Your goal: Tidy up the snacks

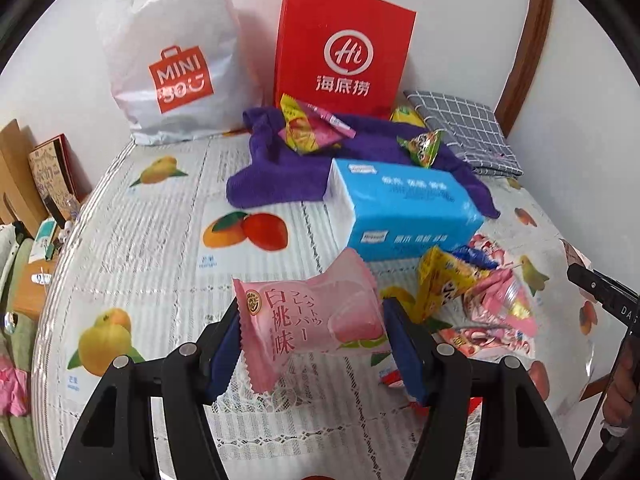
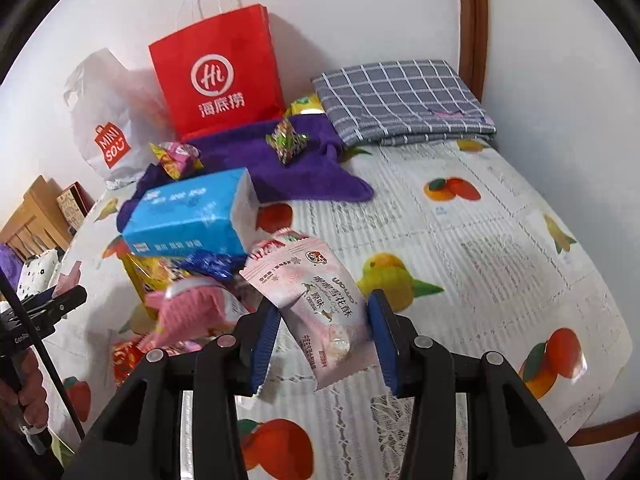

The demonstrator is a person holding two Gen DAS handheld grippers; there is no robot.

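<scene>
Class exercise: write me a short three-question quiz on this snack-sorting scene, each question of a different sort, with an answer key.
1. True or false: the left gripper holds a pink peach-flavour packet.
2. What does the right gripper hold? A) blue tissue pack B) pale pink snack packet C) purple towel
3. Fill in: the blue tissue pack lies partly on the ___ towel.

Key: 1 true; 2 B, the pale pink snack packet; 3 purple.

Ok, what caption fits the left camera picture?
Left gripper lifts a pink peach snack above the fruit tablecloth, near the blue tissue pack.
</scene>
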